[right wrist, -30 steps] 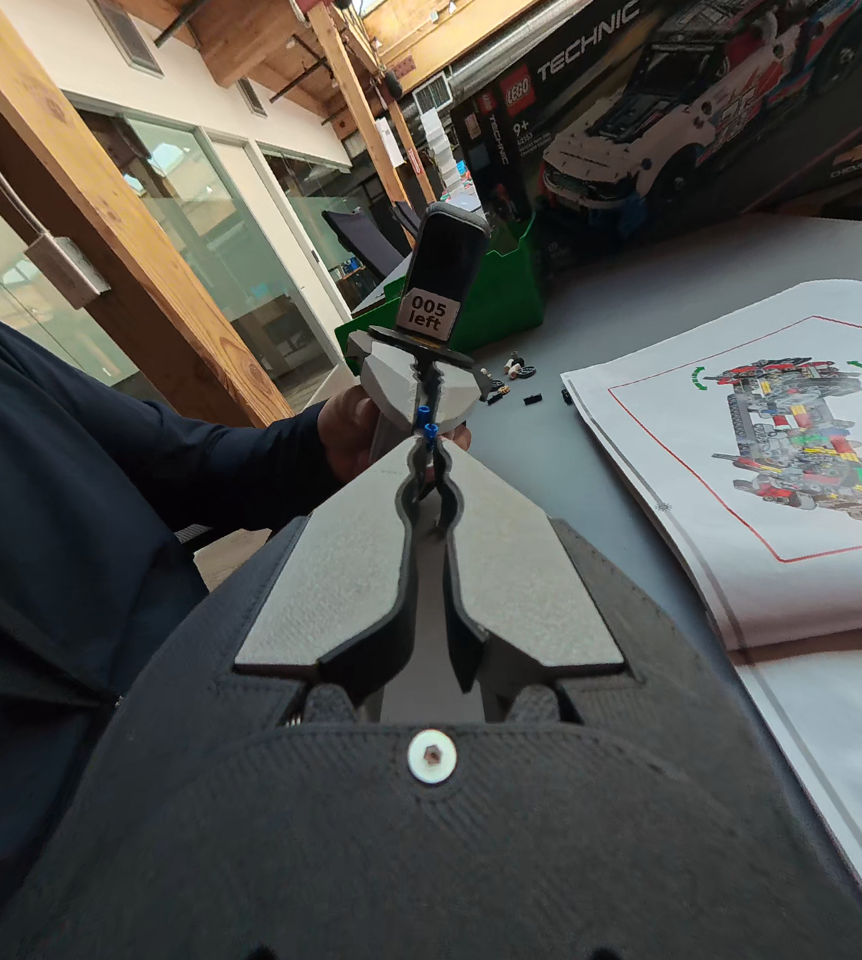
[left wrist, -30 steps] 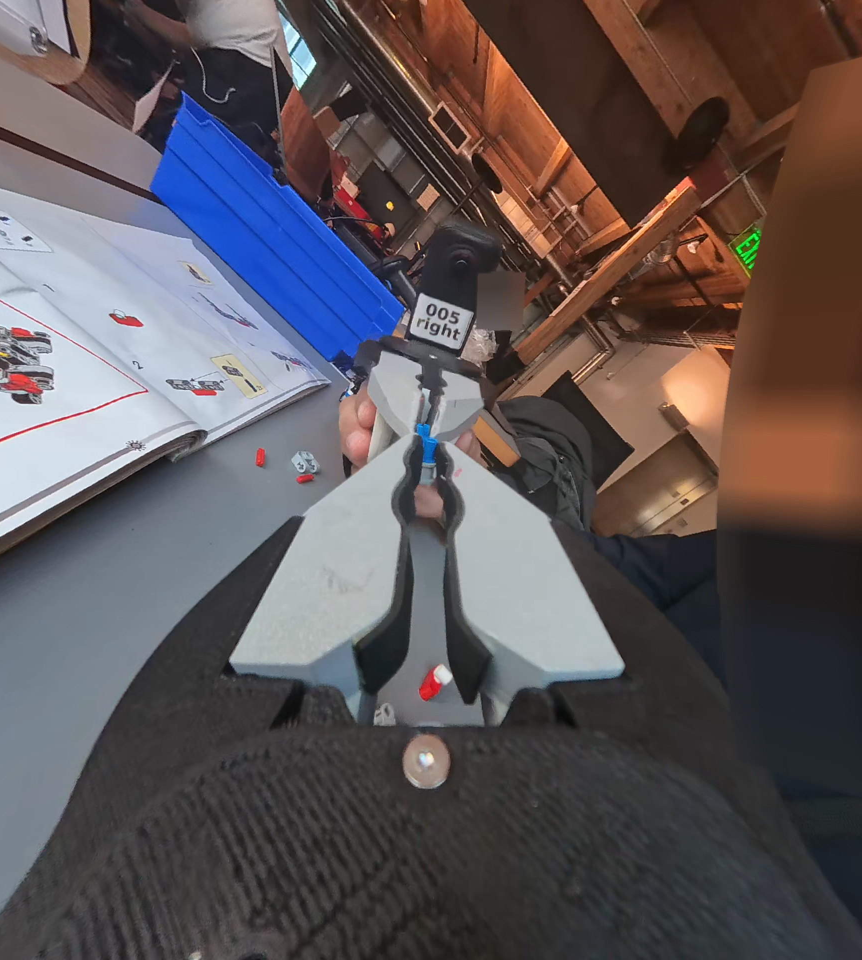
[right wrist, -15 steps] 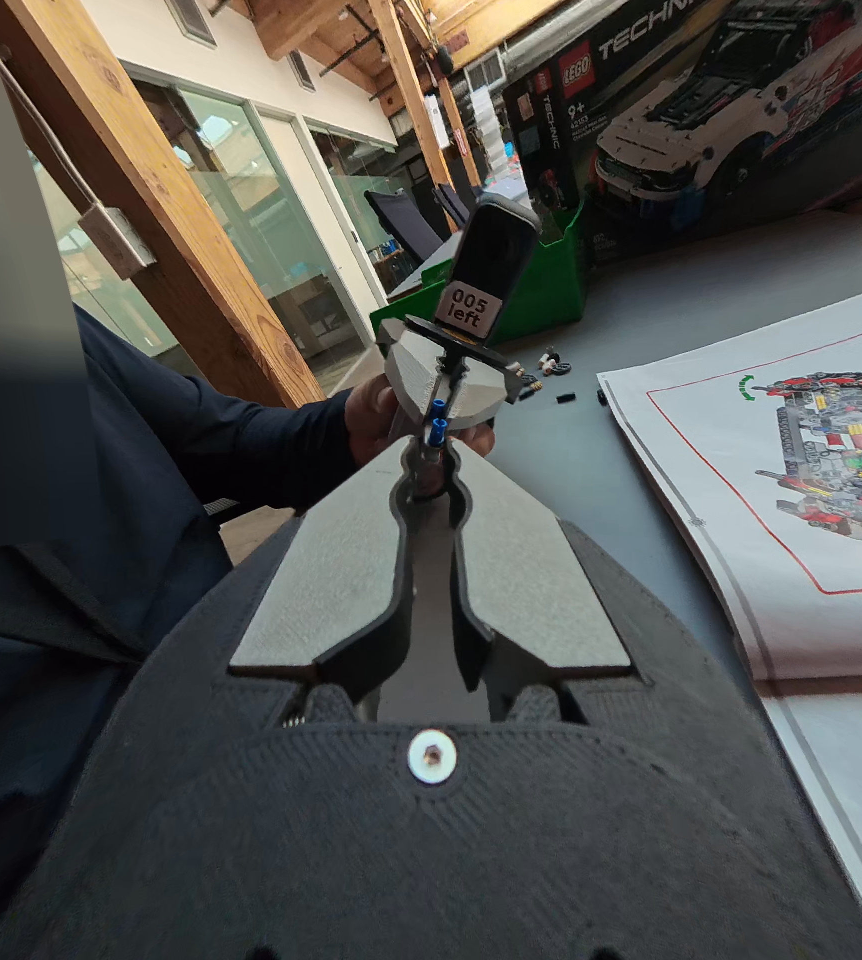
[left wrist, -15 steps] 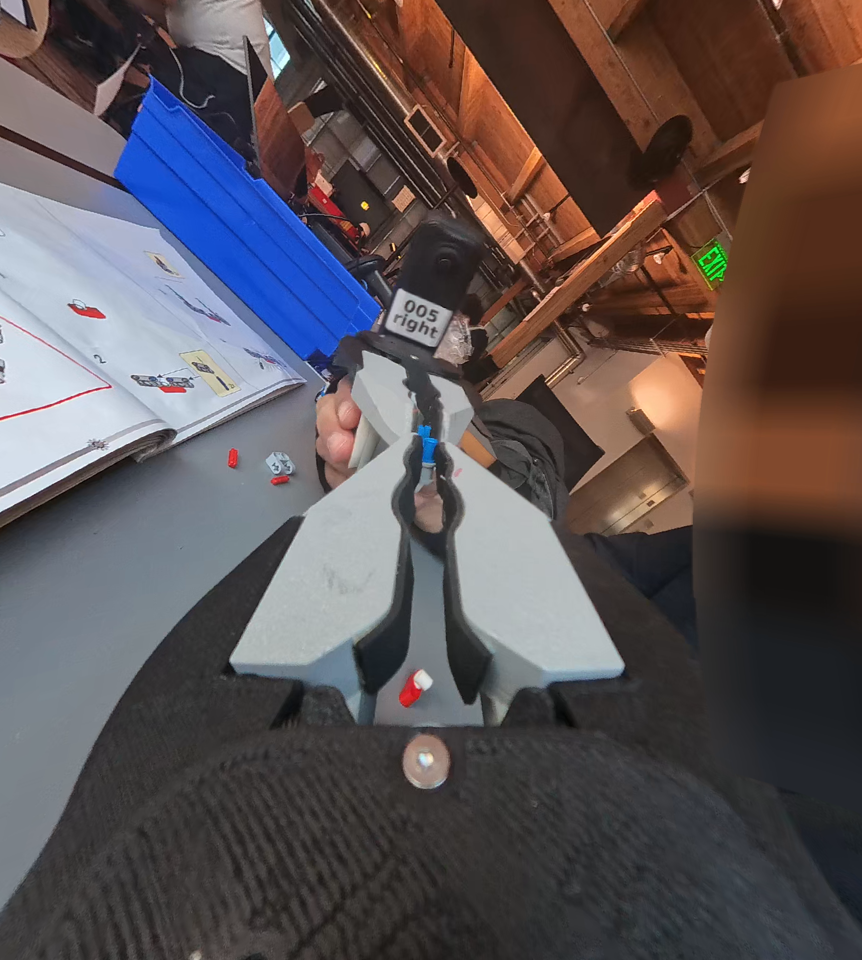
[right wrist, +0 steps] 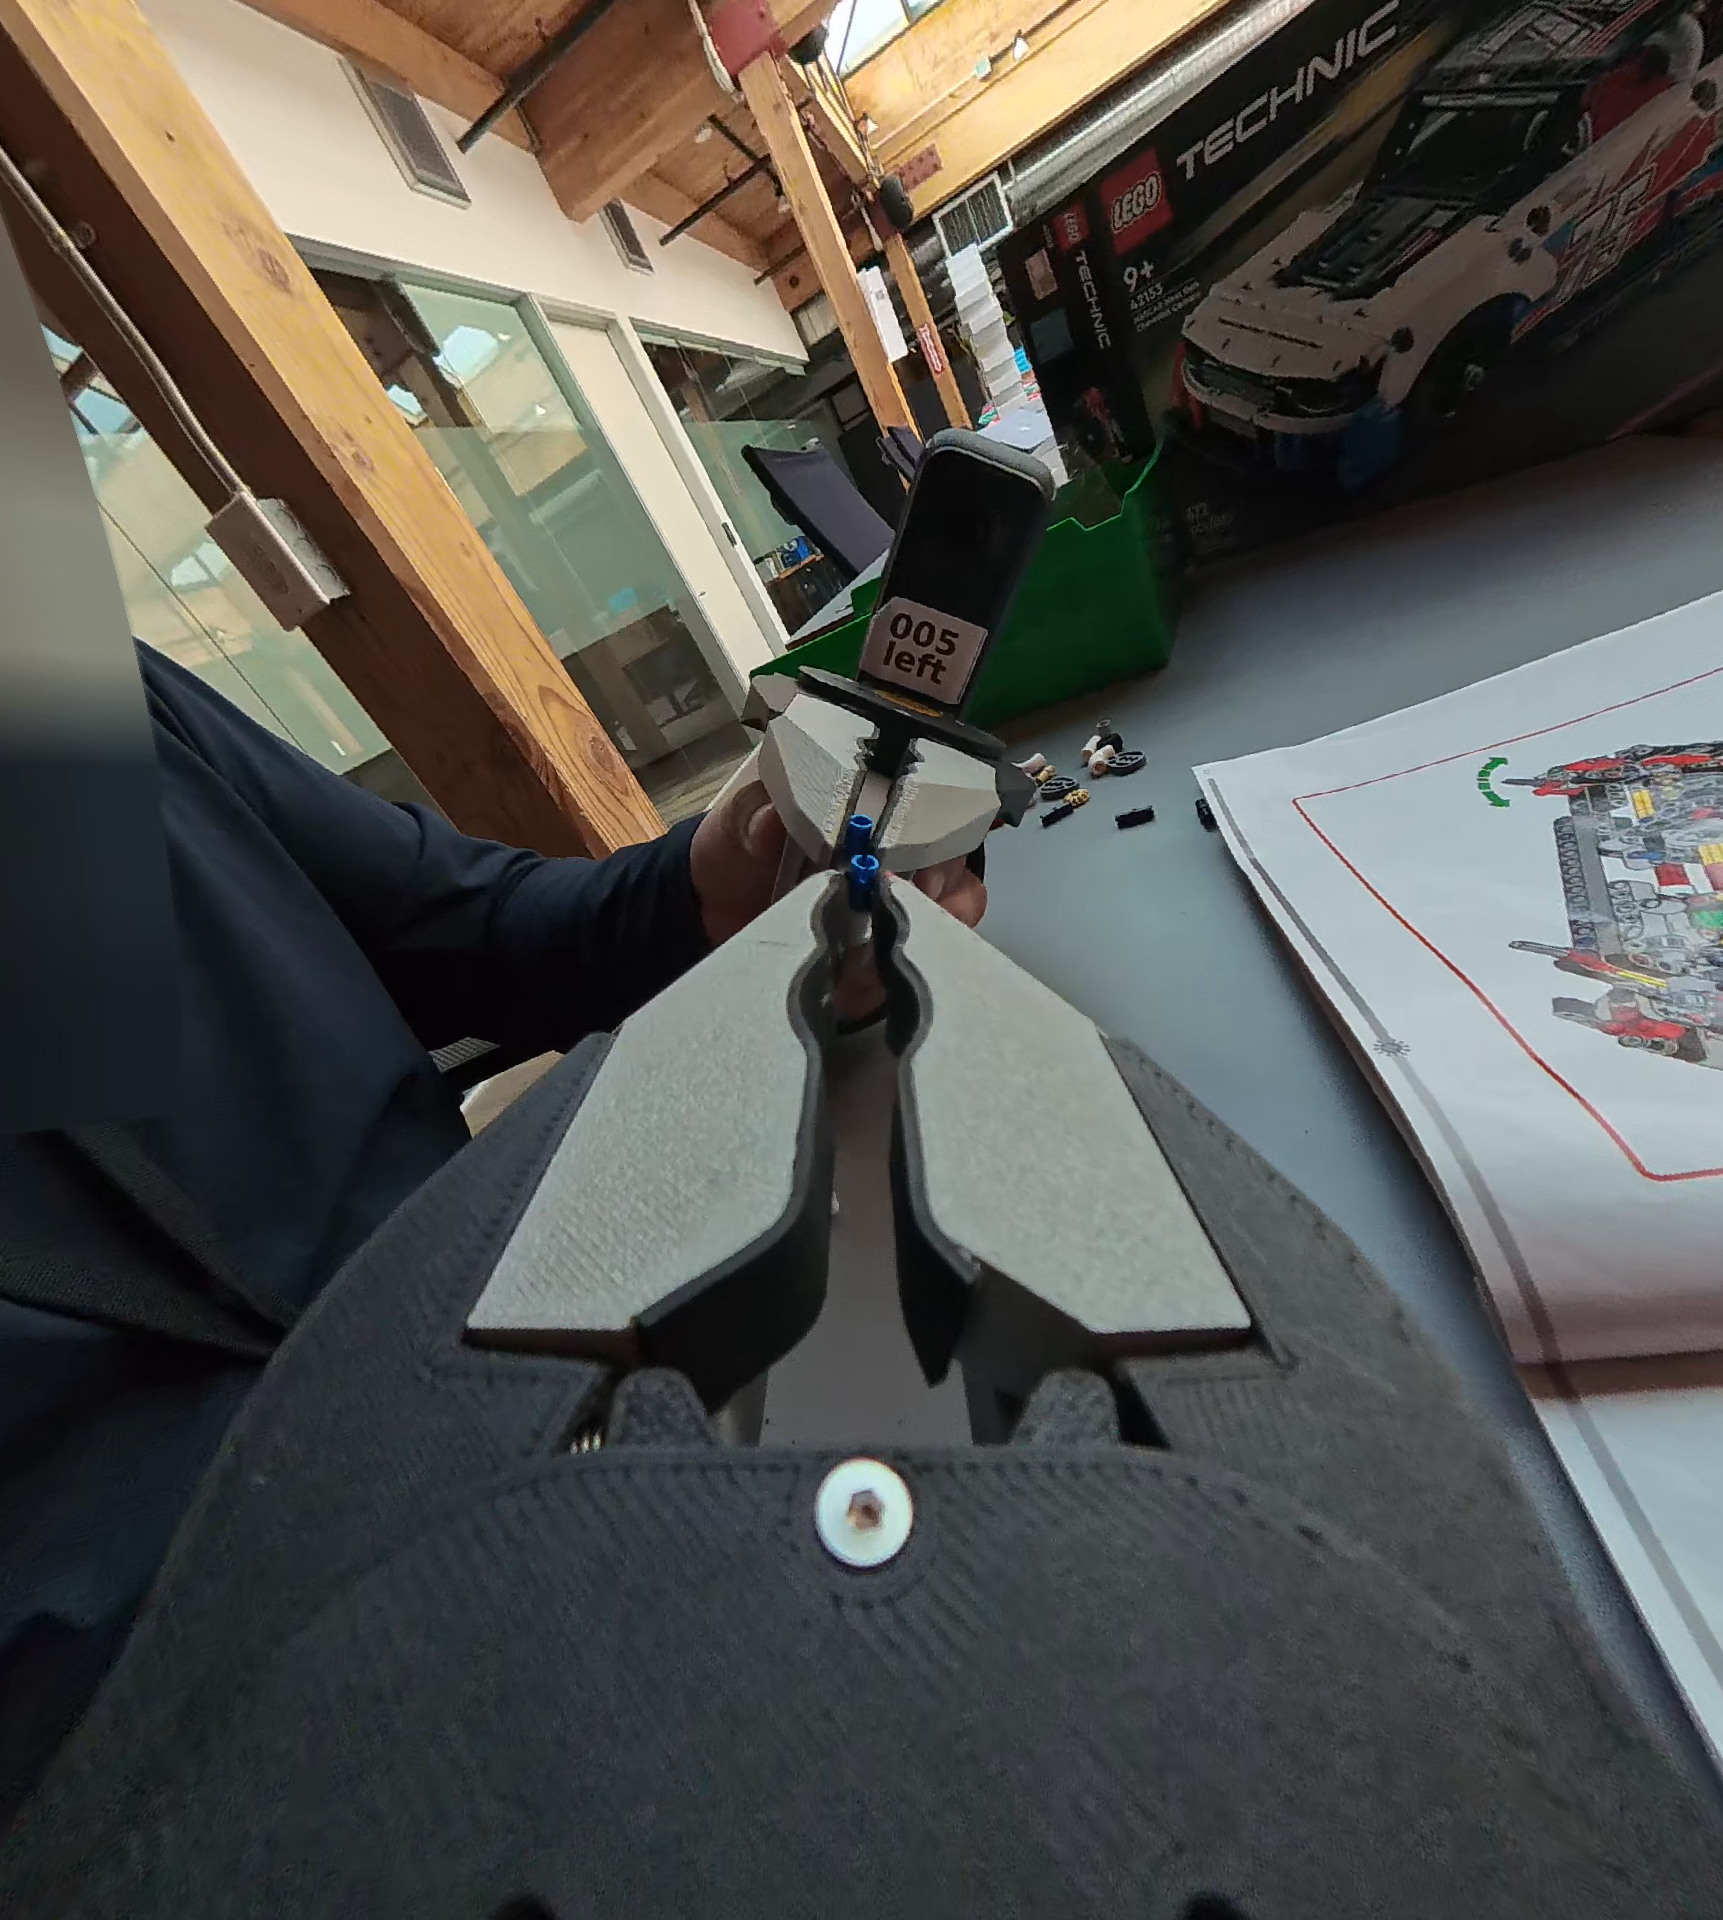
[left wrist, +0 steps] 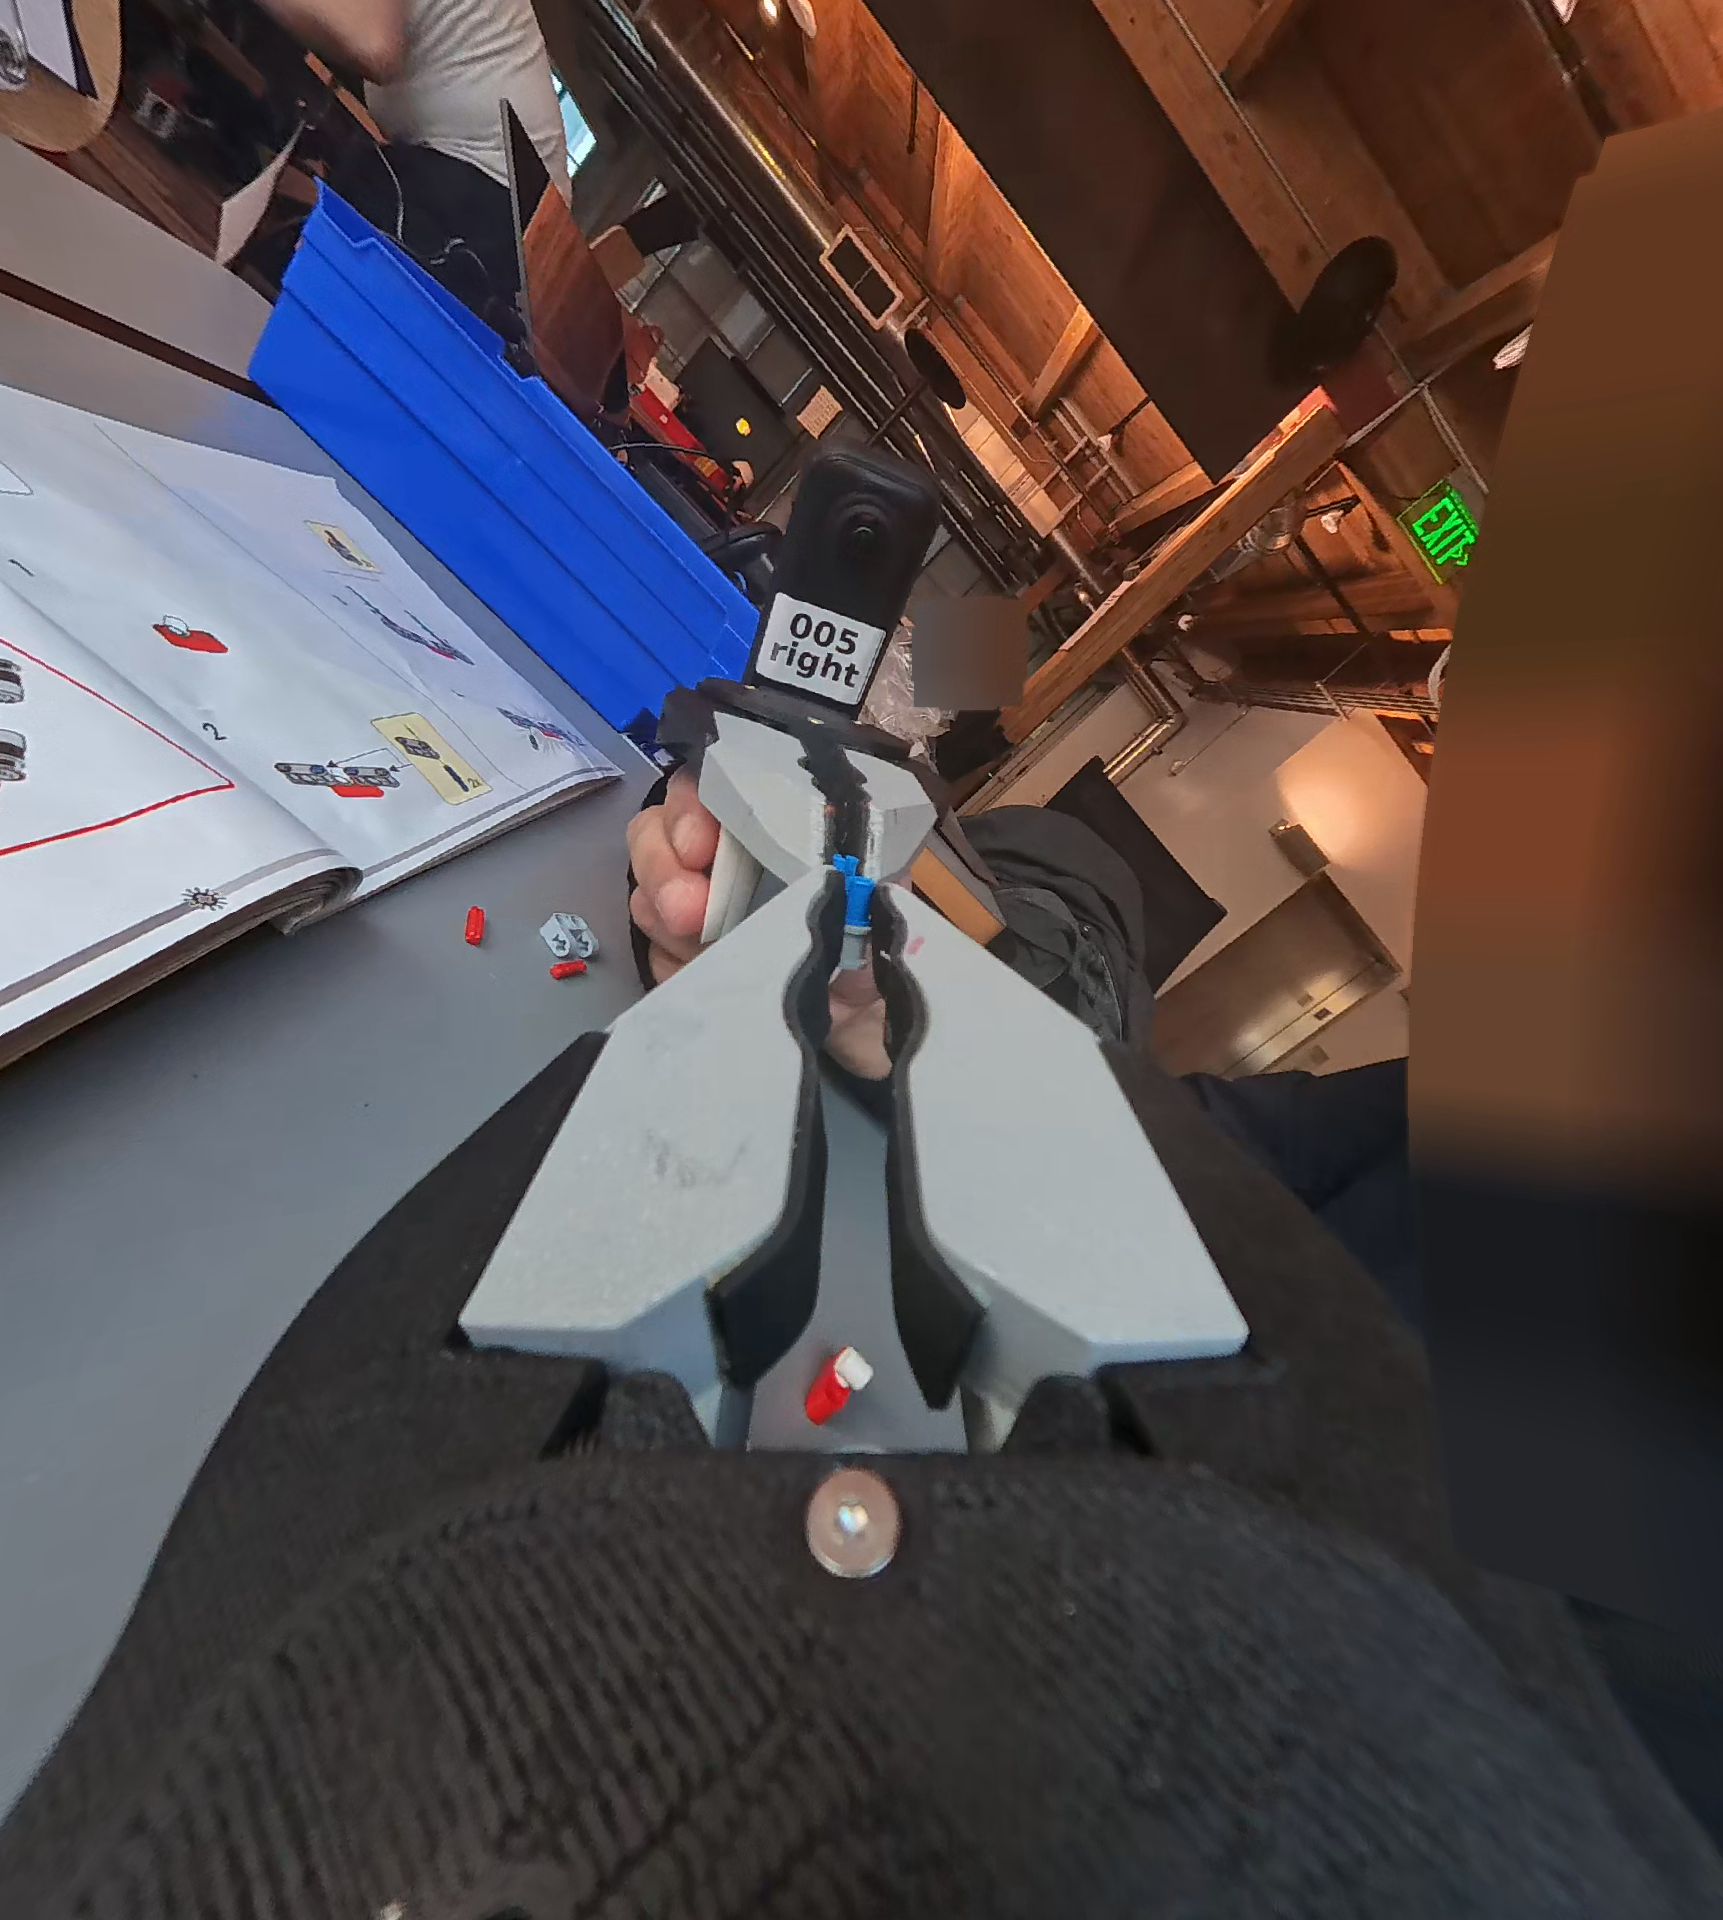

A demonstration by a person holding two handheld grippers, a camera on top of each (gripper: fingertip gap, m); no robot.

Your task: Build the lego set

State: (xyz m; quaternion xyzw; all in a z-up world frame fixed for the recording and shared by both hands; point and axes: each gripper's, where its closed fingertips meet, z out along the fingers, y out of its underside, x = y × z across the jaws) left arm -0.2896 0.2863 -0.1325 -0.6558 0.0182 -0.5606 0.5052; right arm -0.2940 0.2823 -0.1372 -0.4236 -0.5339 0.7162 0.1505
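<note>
While both tongs [left wrist: 852, 894] [right wrist: 859, 883] meet tip-to-tip above the table [left wrist: 213, 1143], each pinches a blue pin [left wrist: 852, 902] [right wrist: 861, 869].

Both tools are meeting nose to nose above the grey tabletop [right wrist: 1252, 935]. The right tool [right wrist: 859, 891], grey wedge fingers lined with black padding, is sitting closed on a small blue plastic pin [right wrist: 862, 873] with a pale grey piece tucked behind it. The left tool [right wrist: 865, 821] is pointing straight back at it, a hand [right wrist: 732, 862] in a dark navy sleeve wrapped around its grip, and it's pinching a second little blue pin [right wrist: 859, 828] right at its tip. The two pins are almost touching. Off to the right an open white instruction booklet [right wrist: 1563, 987] is lying flat, with a scatter of small black and tan building pieces [right wrist: 1106, 774] near a green plastic bin [right wrist: 1085, 623].
</note>
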